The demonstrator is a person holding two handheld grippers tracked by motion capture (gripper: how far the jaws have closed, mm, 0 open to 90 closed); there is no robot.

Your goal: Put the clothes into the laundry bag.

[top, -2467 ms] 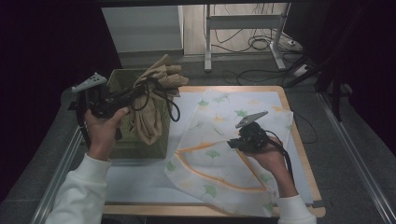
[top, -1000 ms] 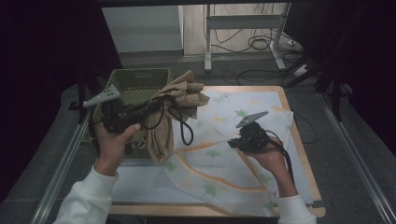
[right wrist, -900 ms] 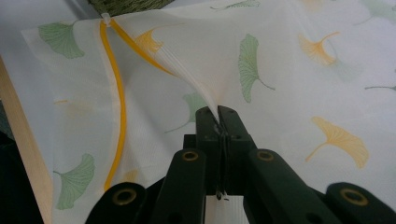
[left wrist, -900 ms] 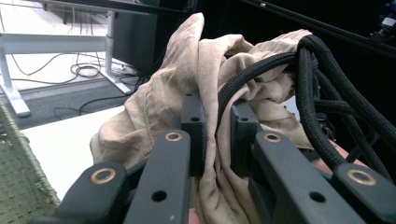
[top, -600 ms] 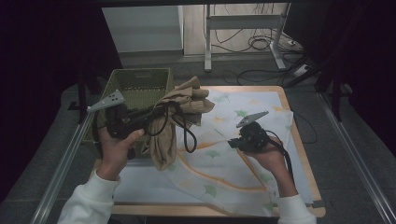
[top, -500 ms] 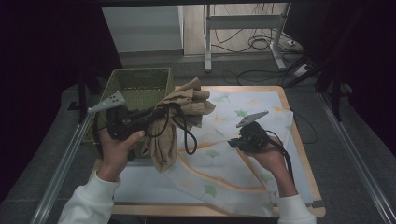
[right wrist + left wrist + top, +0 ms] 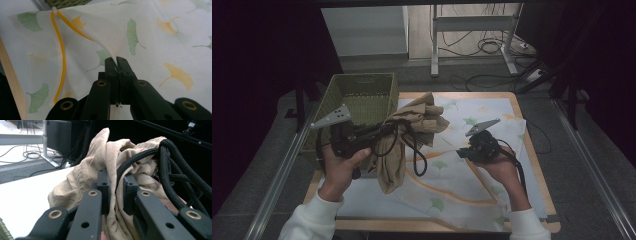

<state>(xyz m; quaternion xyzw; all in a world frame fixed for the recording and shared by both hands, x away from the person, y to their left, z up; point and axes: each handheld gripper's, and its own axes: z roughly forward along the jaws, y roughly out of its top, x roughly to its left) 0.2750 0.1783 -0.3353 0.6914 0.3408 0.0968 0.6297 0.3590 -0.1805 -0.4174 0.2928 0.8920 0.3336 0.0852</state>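
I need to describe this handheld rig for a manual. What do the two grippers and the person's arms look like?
Both the left gripper and the right gripper are black, each topped by a grey three-cornered plate. In the gripper views, each shows two flat black jaws with brass-coloured pivot rivets and small holes, ending in blocky black pads. A thick black braided cable loops from the left one. The person wears white sleeves with ribbed cuffs.

No words, labels, brands or numbers can be read anywhere here. The cloth (image 7: 472, 165) on the table carries only a printed pattern of green and yellow leaves, with no lettering.
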